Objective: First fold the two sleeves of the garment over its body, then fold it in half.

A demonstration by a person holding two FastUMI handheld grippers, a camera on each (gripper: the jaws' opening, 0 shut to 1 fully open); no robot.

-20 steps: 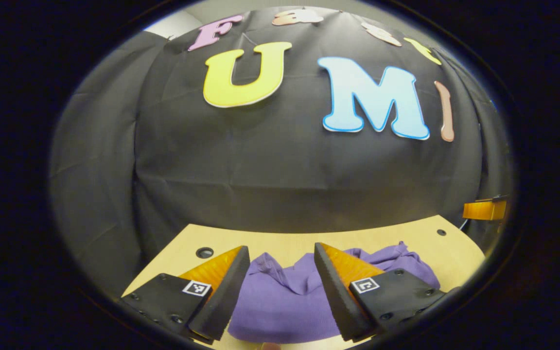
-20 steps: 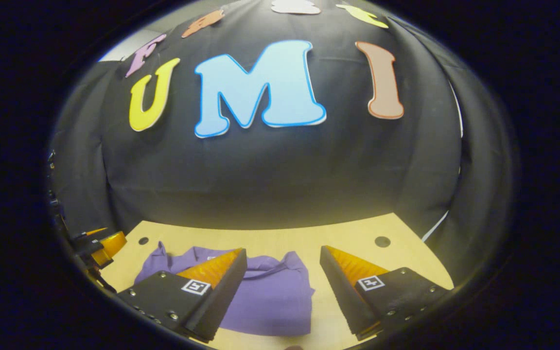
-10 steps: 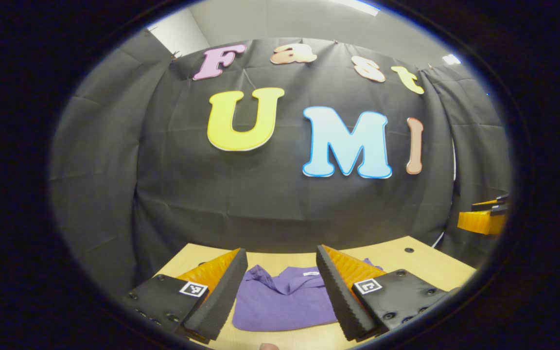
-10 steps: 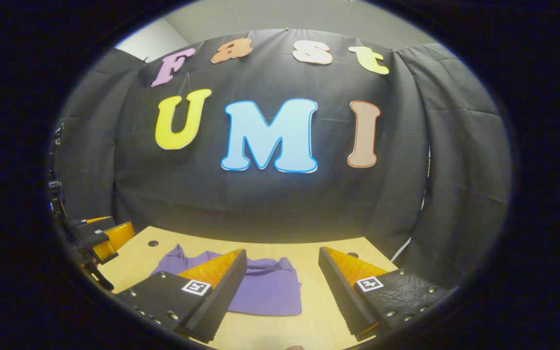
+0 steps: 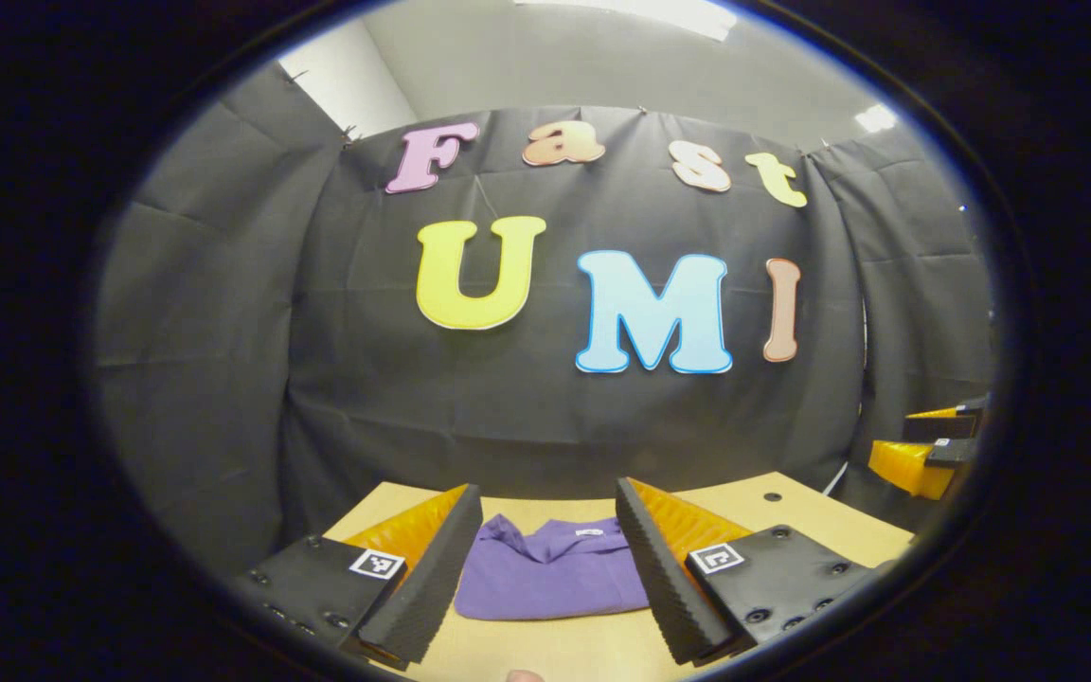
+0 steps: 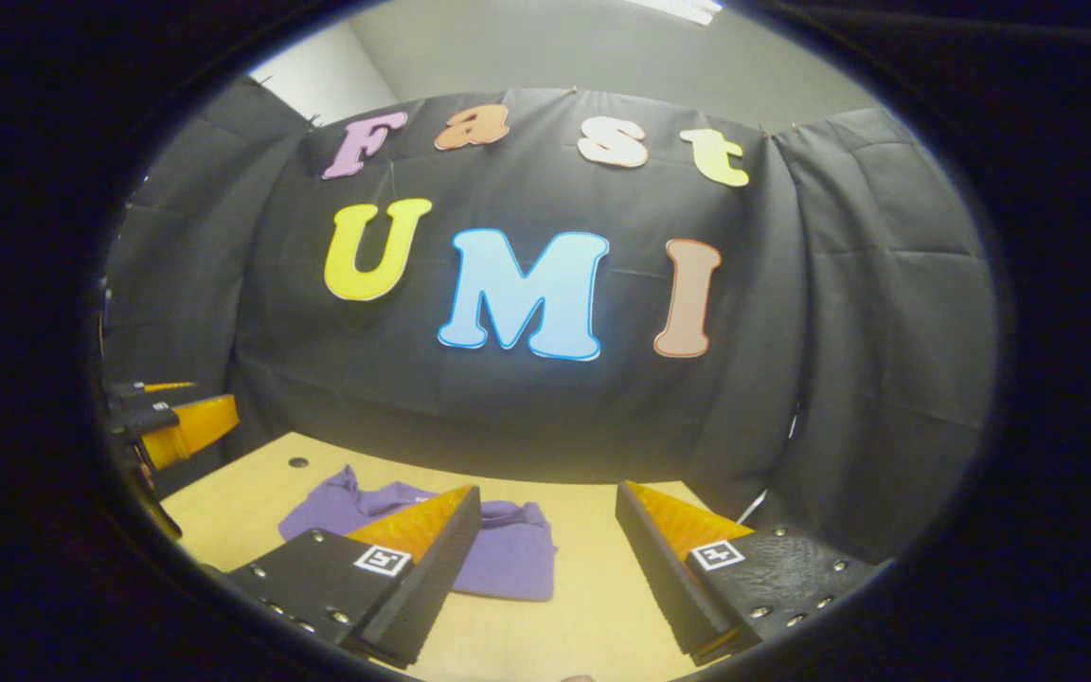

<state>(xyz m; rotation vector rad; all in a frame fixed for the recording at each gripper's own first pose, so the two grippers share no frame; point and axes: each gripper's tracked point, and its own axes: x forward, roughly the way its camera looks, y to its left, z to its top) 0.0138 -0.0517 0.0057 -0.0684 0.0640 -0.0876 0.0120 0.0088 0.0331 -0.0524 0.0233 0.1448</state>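
- the purple polo shirt (image 5: pixel 550 578) lies folded into a compact rectangle on the light wooden table (image 5: pixel 792 516), its collar and neck tag turned toward the booth wall.
- in the left gripper view the left gripper (image 5: pixel 547 568) is held above the table with its fingers spread wide and nothing between them; the shirt shows through the gap, farther off and lower, not touching either finger.
- in the right gripper view the right gripper (image 6: pixel 545 568) also has its fingers apart and empty; the shirt (image 6: pixel 508 559) lies beyond and toward the left finger, which covers part of it, while bare table shows ahead of the right finger.
- no fabric is pinched by either gripper.
- the right gripper appears at the right edge of the left gripper view (image 5: pixel 929 450), raised clear of the table.
- the left gripper appears at the left edge of the right gripper view (image 6: pixel 171 421), likewise raised, well apart from the shirt.
- a small dark hole (image 6: pixel 298 462) sits in the table near the shirt's far side.
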